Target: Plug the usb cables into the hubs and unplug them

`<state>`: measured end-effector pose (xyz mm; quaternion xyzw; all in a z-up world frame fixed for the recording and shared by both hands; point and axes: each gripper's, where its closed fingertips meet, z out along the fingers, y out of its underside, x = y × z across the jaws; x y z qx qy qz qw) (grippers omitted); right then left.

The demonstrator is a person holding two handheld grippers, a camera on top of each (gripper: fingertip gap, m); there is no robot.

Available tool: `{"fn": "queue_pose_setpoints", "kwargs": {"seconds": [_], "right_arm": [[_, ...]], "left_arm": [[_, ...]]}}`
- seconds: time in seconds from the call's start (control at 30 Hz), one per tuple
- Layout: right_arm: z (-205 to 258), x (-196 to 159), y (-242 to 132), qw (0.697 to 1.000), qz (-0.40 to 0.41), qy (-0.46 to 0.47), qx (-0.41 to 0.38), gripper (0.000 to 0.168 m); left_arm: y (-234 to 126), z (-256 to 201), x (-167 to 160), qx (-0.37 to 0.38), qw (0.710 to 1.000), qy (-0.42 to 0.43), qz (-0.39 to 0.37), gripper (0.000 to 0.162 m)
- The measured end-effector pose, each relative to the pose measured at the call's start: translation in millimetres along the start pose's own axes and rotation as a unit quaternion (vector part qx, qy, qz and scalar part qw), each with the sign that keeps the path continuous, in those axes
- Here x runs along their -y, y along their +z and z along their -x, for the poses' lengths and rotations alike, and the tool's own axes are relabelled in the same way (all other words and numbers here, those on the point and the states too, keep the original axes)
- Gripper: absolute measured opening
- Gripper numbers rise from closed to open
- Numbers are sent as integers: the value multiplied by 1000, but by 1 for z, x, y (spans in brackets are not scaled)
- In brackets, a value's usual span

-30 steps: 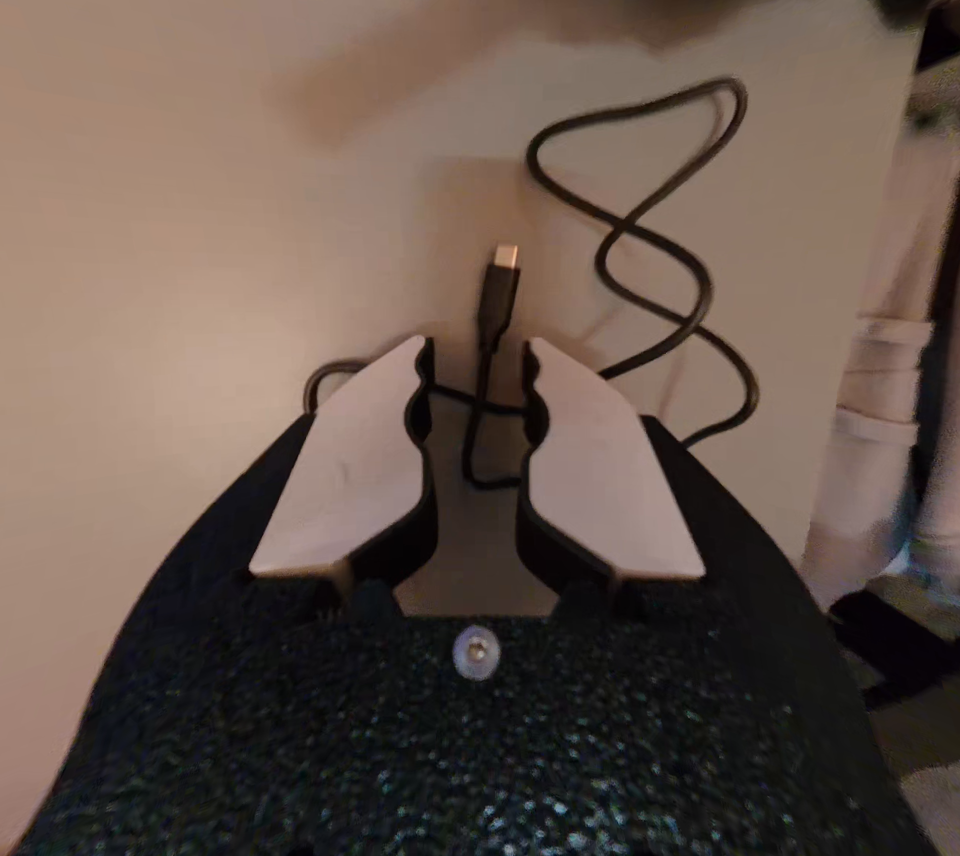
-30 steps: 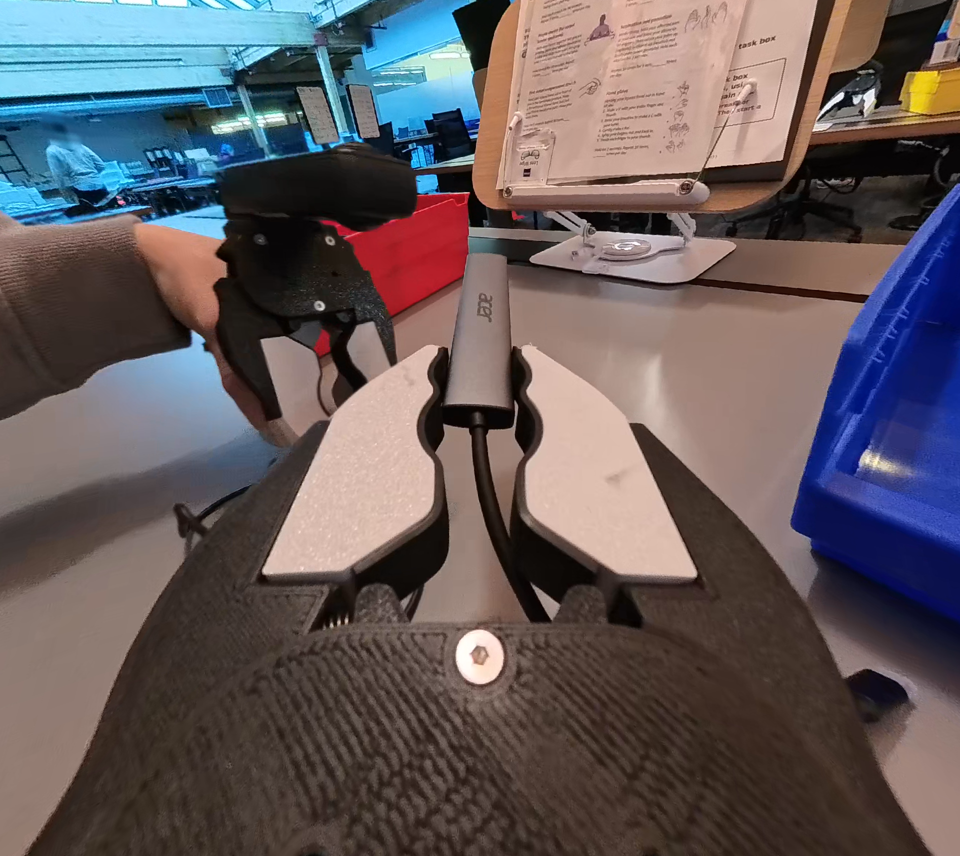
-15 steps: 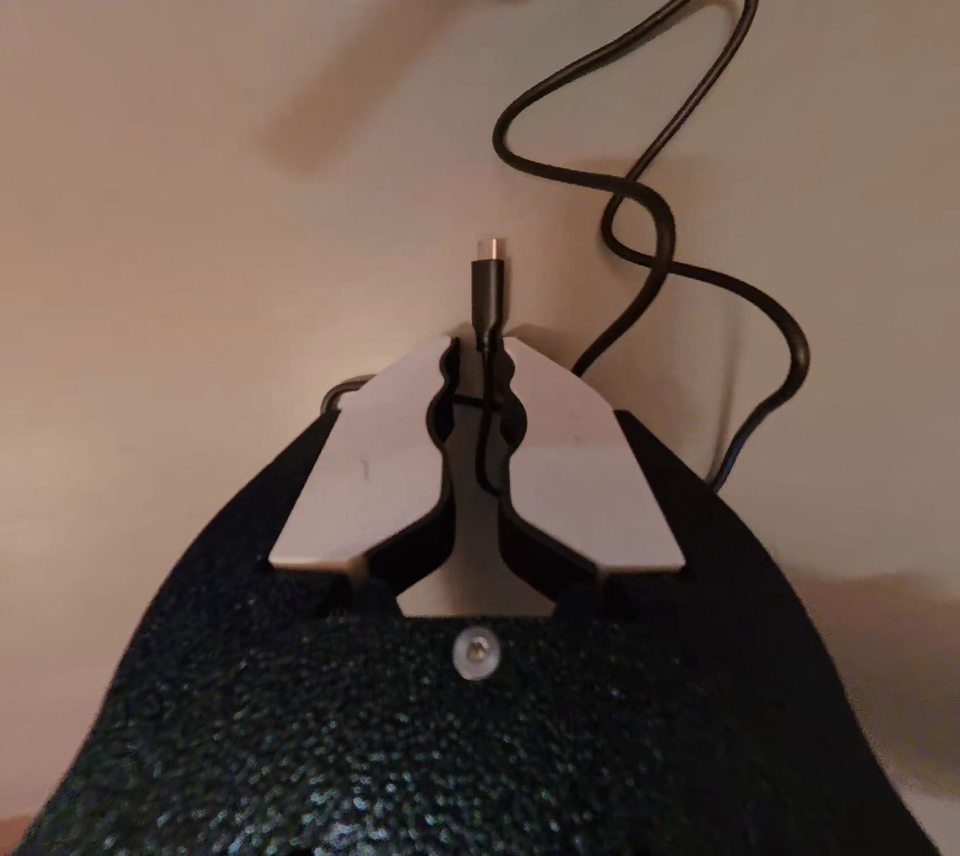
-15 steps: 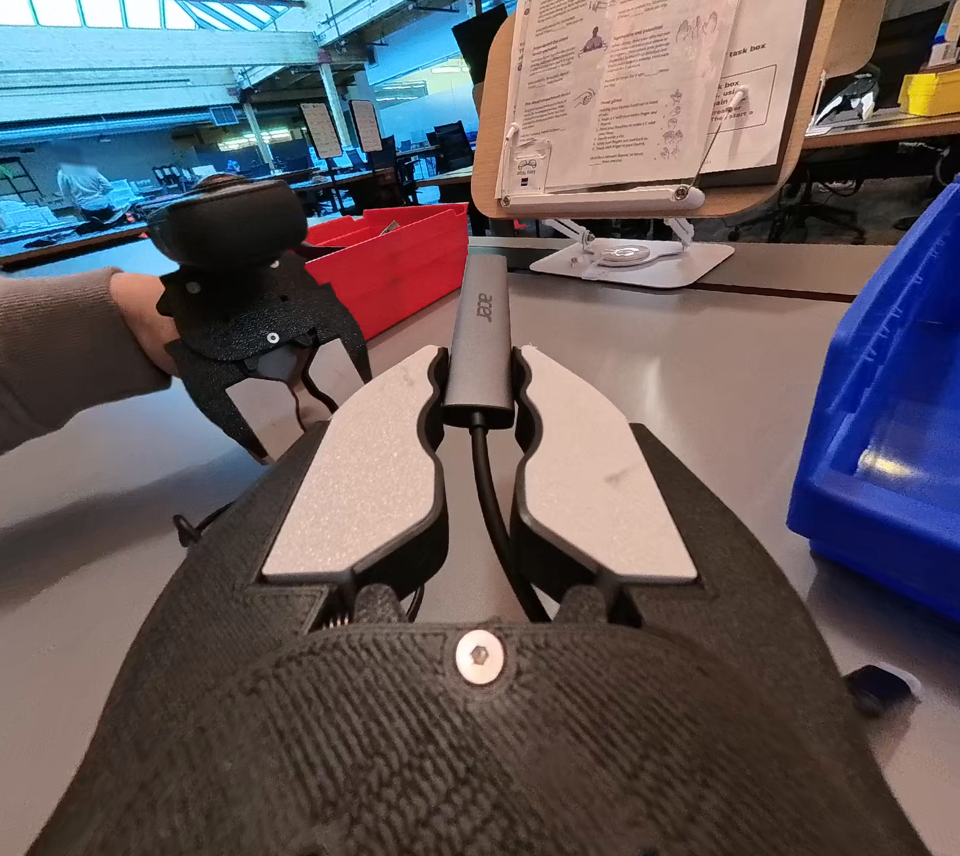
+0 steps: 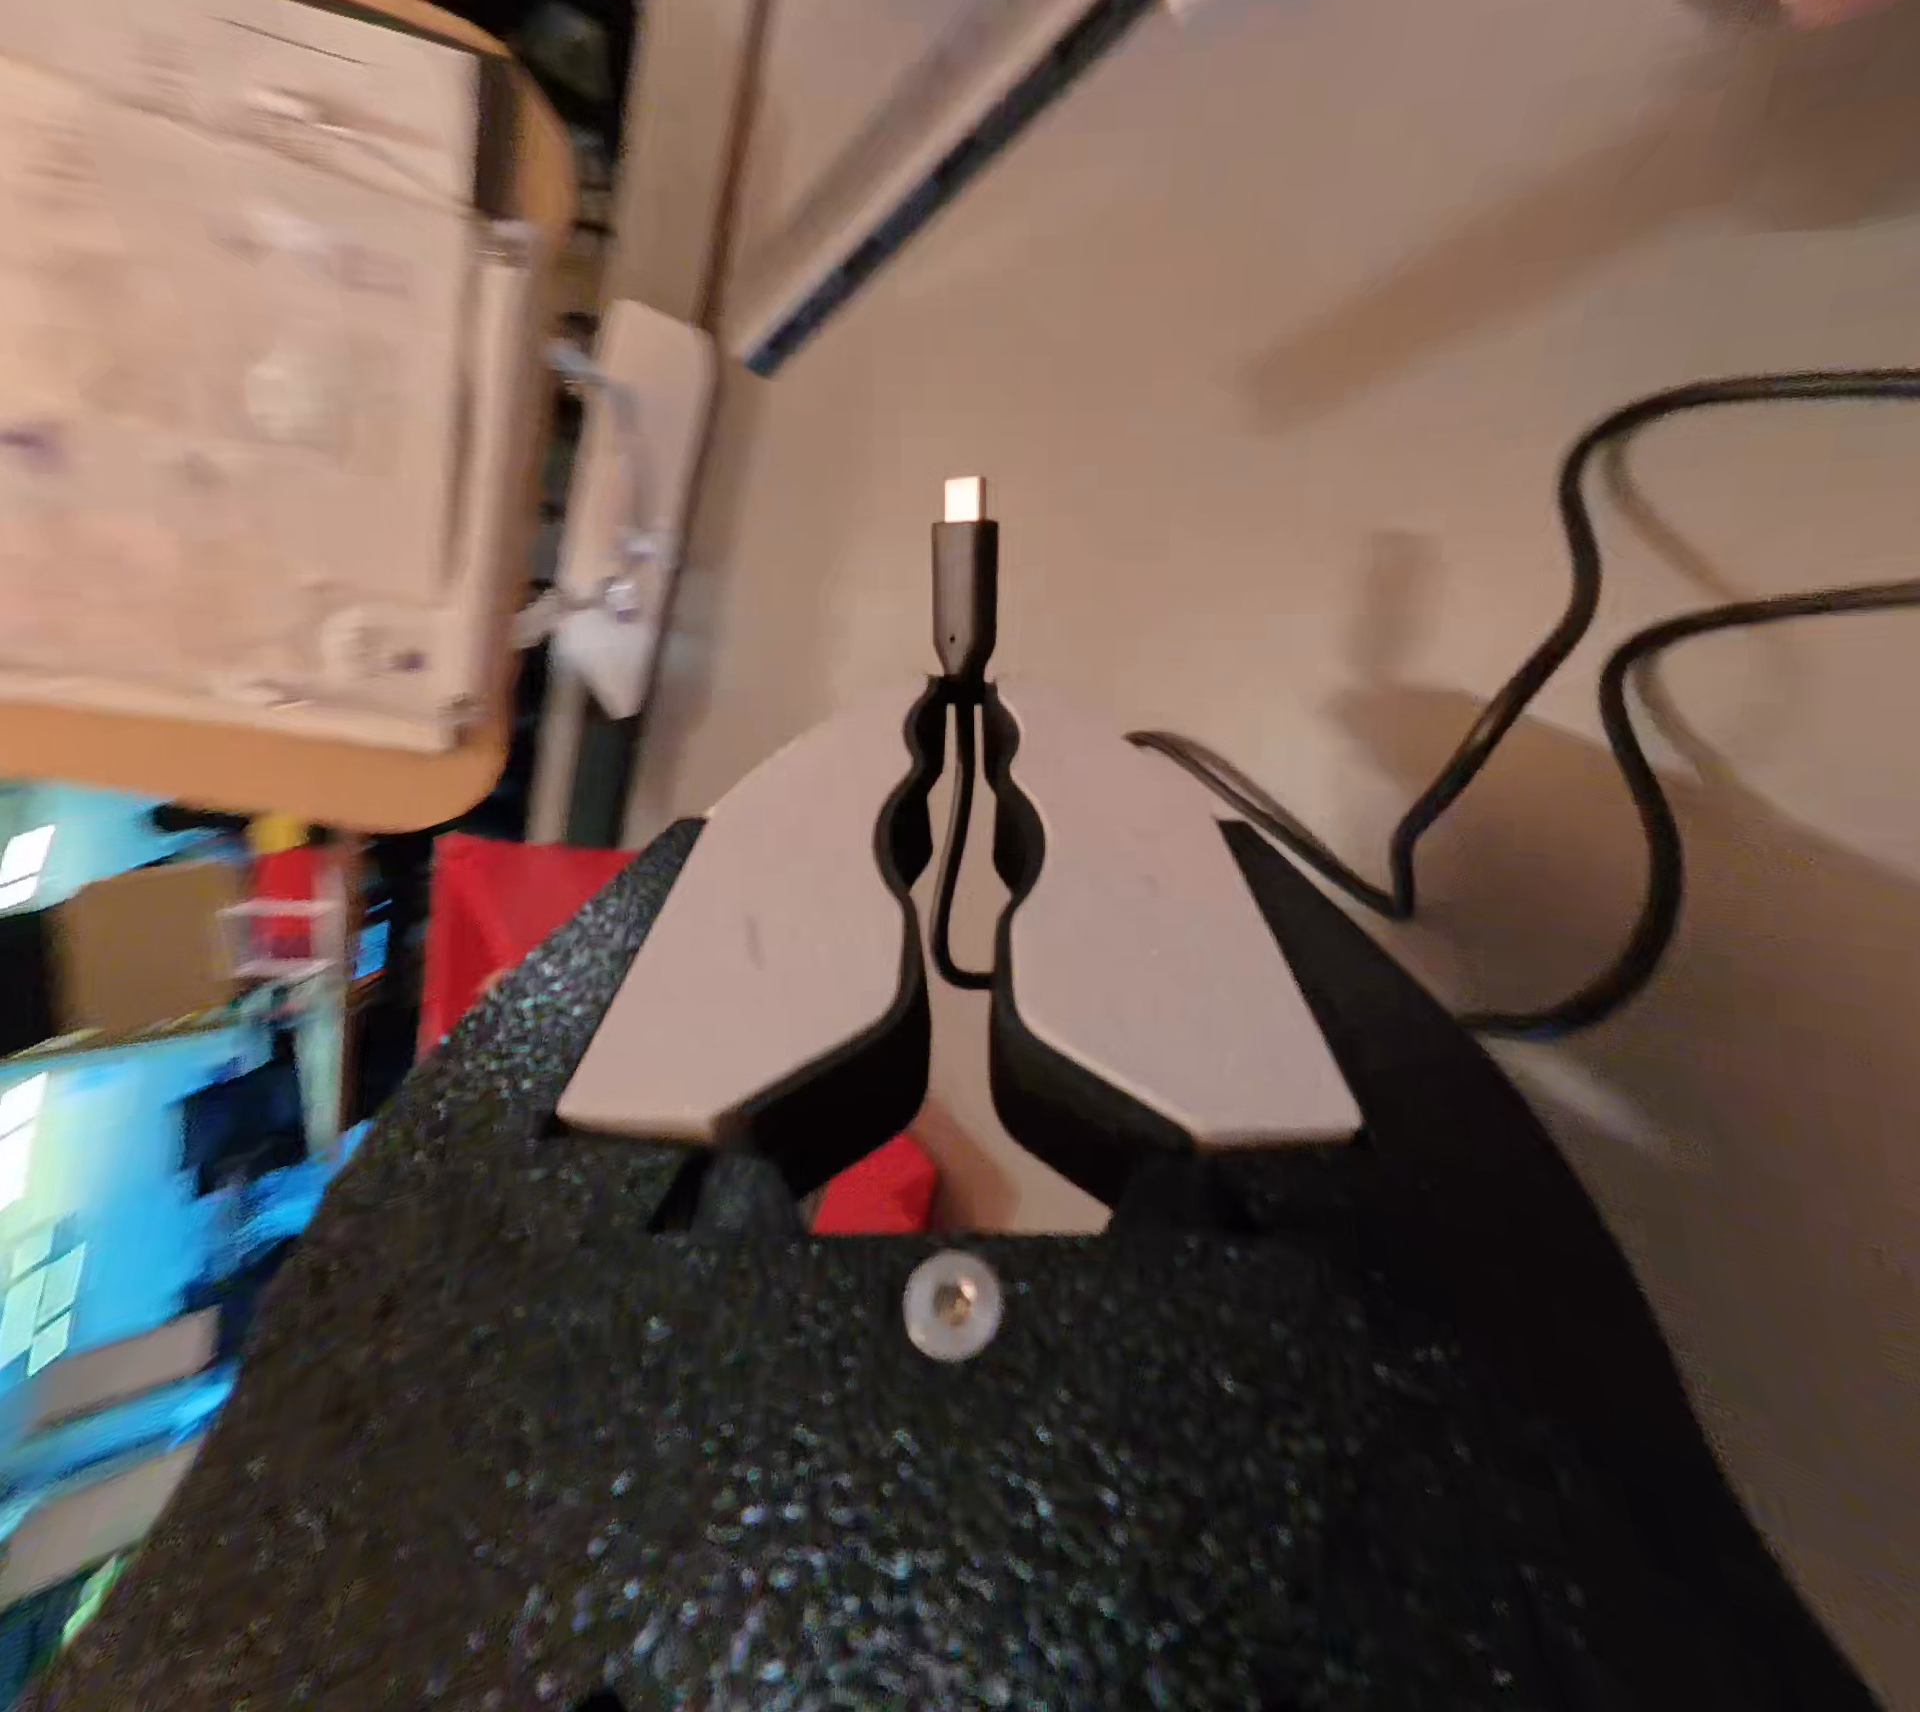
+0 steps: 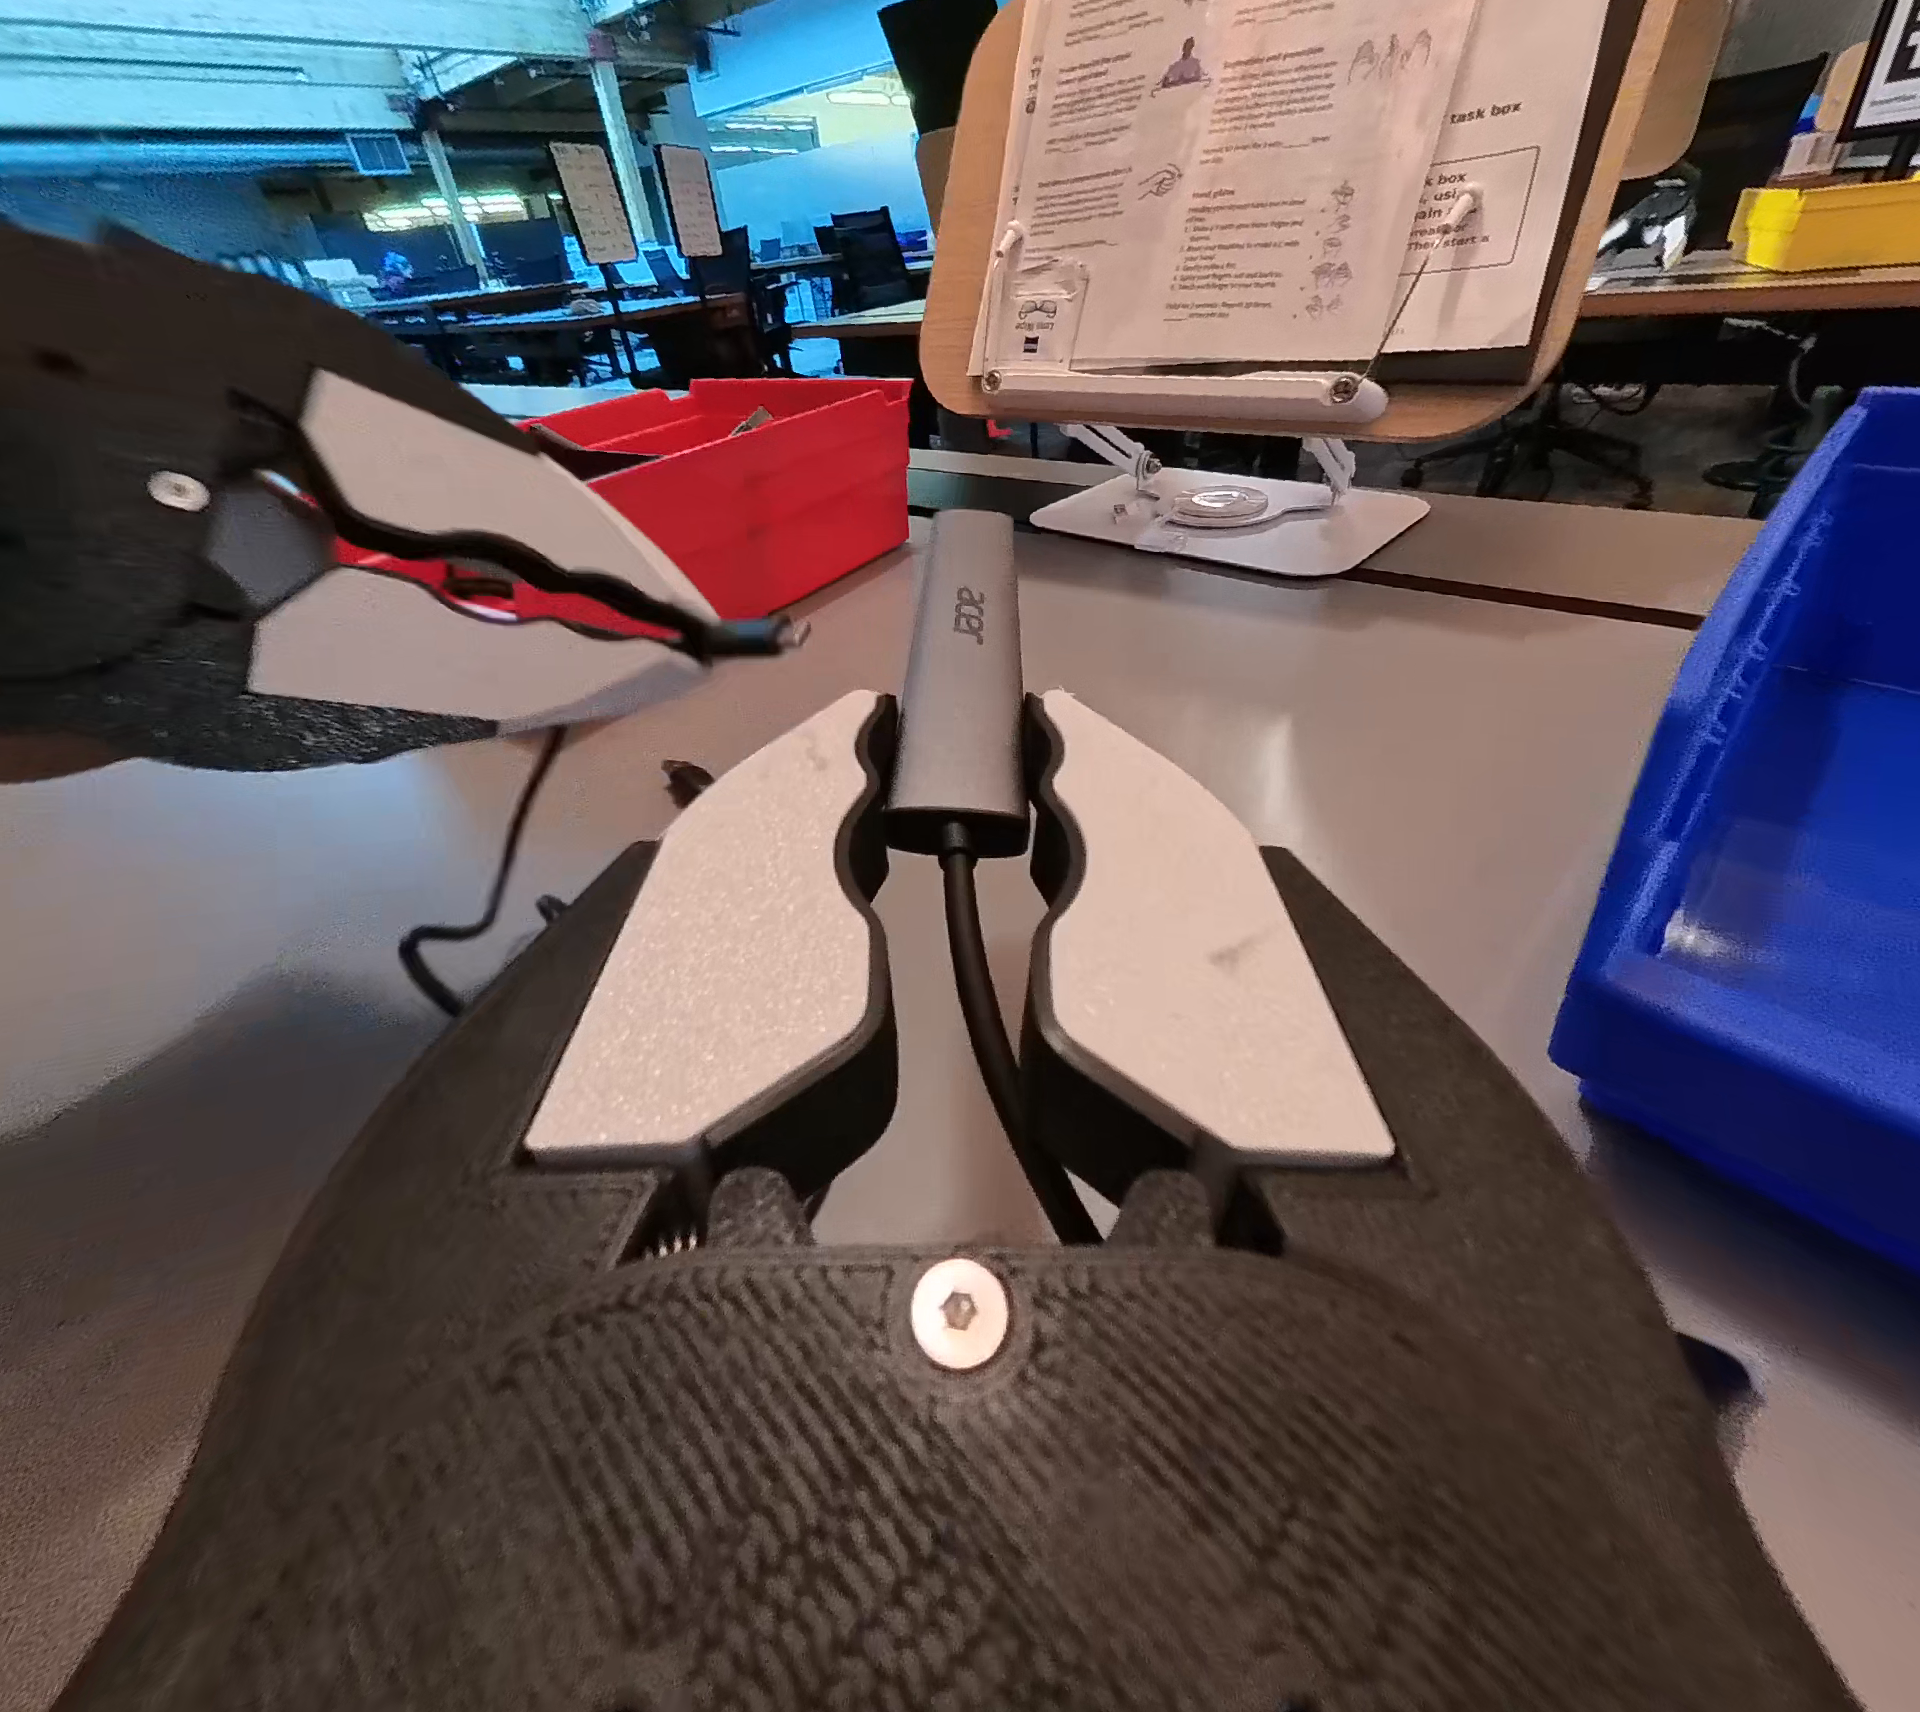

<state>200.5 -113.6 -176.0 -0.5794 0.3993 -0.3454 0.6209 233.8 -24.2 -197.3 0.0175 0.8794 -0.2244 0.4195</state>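
The right gripper (image 6: pixel 961 727) clamps the grey hub (image 6: pixel 961 675) between its fingers above the bench (image 6: pixel 1299 727); the hub projects far past the tips. The left gripper (image 5: pixel 961 696) pinches the black usb cable (image 5: pixel 1621 727) behind its plug (image 5: pixel 964 592), just left of the hub.

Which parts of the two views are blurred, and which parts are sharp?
Left wrist view: the USB plug in the left tool is sharp, the document stand smeared by motion. Right wrist view: hub and right tool are sharp.
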Motion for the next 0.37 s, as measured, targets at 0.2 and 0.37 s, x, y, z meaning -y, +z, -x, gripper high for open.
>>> {"fn": "queue_pose_setpoints", "kwargs": {"seconds": [0.2,0.37], "right_arm": [[8,1,1,999,-4,-45,-4,23],[13,-1,2,998,2,-66,2,23]], "left_arm": [[-19,-6,23,75,995,-33,49,6],[-11,-28,34,-48,981,-187,35,6]]}}
